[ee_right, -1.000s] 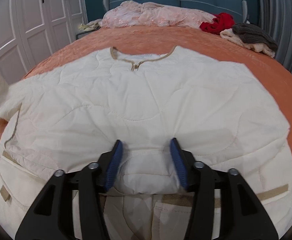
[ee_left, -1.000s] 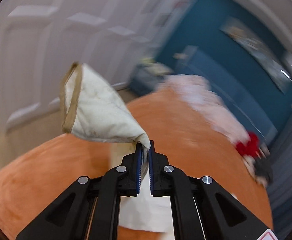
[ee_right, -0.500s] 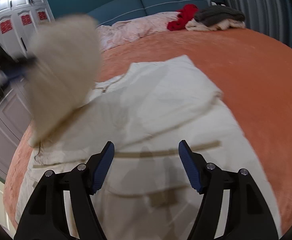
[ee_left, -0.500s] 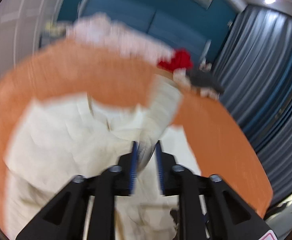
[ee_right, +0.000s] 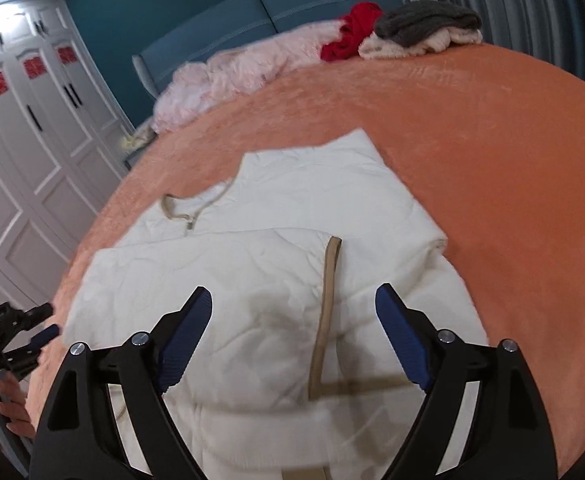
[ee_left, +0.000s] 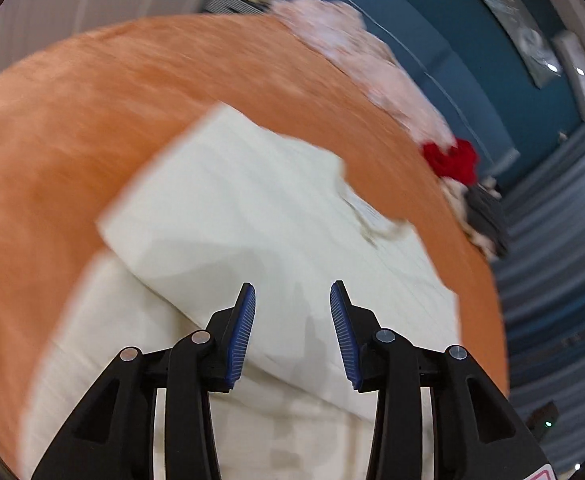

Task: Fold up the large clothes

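Note:
A cream quilted jacket (ee_right: pixel 292 208) with tan trim lies flat on the orange bed (ee_right: pixel 492 160). Its sleeves are folded in across the body, and one tan cuff band (ee_right: pixel 330 280) sits on top. My right gripper (ee_right: pixel 292 292) hovers over the folded sleeves, jaws wide and still opening, nothing between the pads. My left gripper (ee_left: pixel 292 292) hangs above the jacket (ee_left: pixel 232 200) with its jaws opening and empty. In the right wrist view the left gripper (ee_right: pixel 46 322) shows at the left edge, held by a hand (ee_right: pixel 8 400).
At the head of the bed lie a pink blanket (ee_right: pixel 232 76), a red garment (ee_right: pixel 348 40) and a grey and cream pile (ee_right: pixel 424 28) against a blue headboard (ee_right: pixel 252 16). White wardrobe doors (ee_right: pixel 32 140) stand left, grey curtains (ee_left: pixel 552 280) right.
The left gripper carried the sleeve across, let it go and opened; the sleeve now lies folded on the jacket. The right gripper's jaws widened and it shifted sideways over the jacket.

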Action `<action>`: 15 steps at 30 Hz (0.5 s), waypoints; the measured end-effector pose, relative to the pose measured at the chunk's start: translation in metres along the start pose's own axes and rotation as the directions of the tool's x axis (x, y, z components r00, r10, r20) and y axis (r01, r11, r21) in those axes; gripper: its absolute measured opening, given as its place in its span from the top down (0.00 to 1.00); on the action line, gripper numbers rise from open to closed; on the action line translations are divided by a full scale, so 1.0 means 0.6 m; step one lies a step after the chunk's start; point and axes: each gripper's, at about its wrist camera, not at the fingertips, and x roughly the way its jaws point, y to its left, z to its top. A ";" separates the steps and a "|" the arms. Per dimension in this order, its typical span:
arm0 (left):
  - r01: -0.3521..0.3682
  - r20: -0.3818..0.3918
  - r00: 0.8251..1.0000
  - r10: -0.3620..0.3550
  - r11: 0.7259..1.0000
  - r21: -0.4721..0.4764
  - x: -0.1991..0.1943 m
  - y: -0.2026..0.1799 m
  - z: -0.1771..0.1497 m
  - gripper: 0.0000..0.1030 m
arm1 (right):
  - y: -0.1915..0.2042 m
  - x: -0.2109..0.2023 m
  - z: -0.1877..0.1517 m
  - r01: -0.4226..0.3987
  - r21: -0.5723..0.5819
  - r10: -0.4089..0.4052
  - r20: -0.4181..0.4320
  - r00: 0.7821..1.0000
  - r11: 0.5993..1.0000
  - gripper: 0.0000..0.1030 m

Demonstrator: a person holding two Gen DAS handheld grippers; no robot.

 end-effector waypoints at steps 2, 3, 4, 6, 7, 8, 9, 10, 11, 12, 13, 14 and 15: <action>-0.049 0.018 0.999 0.049 0.999 0.010 0.003 0.024 0.016 0.64 | 0.004 0.024 -0.001 0.010 -0.007 -0.010 -0.038 0.999 1.000 0.21; -0.078 0.020 0.997 0.077 0.997 0.019 0.010 0.035 0.019 0.64 | 0.006 0.037 -0.001 0.014 -0.011 -0.014 -0.064 0.998 1.000 0.22; -0.095 0.021 0.995 0.094 0.995 0.023 0.019 0.041 0.022 0.64 | 0.009 0.052 -0.001 0.014 -0.020 -0.016 -0.095 0.995 1.000 0.27; -0.141 0.023 0.990 0.140 0.989 0.043 0.034 0.046 0.024 0.65 | 0.020 0.062 0.005 -0.010 -0.054 0.002 -0.128 0.992 0.998 0.76; -0.156 0.022 0.988 0.155 0.986 0.060 0.043 0.046 0.023 0.66 | 0.026 0.058 0.012 -0.036 -0.055 0.029 -0.126 0.992 0.998 0.89; -0.165 0.021 0.986 0.164 0.984 0.072 0.052 0.044 0.024 0.66 | 0.032 0.046 0.022 -0.063 -0.046 0.058 -0.103 0.993 0.997 0.92; -0.179 0.023 0.984 0.177 0.980 0.090 0.059 0.041 0.022 0.66 | 0.040 0.023 0.038 -0.082 -0.049 0.080 -0.051 0.995 0.995 0.93; -0.190 0.026 0.982 0.188 0.976 0.109 0.067 0.038 0.022 0.66 | 0.047 0.011 0.046 -0.084 -0.063 0.083 -0.021 0.996 0.994 0.93; -0.204 0.031 0.979 0.201 0.971 0.126 0.062 0.043 0.013 0.66 | 0.053 -0.001 0.054 -0.078 -0.083 0.079 0.010 0.997 0.993 0.93; -0.228 0.040 0.974 0.225 0.962 0.152 0.069 0.040 0.005 0.66 | 0.058 -0.006 0.058 -0.060 -0.112 0.064 0.034 0.997 0.992 0.93; -0.240 0.043 0.971 0.236 0.957 0.163 0.081 0.044 0.006 0.66 | 0.059 0.000 0.056 -0.040 -0.132 0.044 0.031 0.999 0.991 0.93; -0.252 0.049 0.968 0.247 0.952 0.175 0.087 0.044 0.000 0.66 | 0.058 0.016 0.050 -0.007 -0.156 0.010 0.013 1.000 0.988 0.93; -0.267 0.061 0.964 0.260 0.945 0.191 0.094 0.045 -0.007 0.66 | 0.054 0.035 0.040 0.020 -0.172 -0.023 -0.013 1.000 0.985 0.93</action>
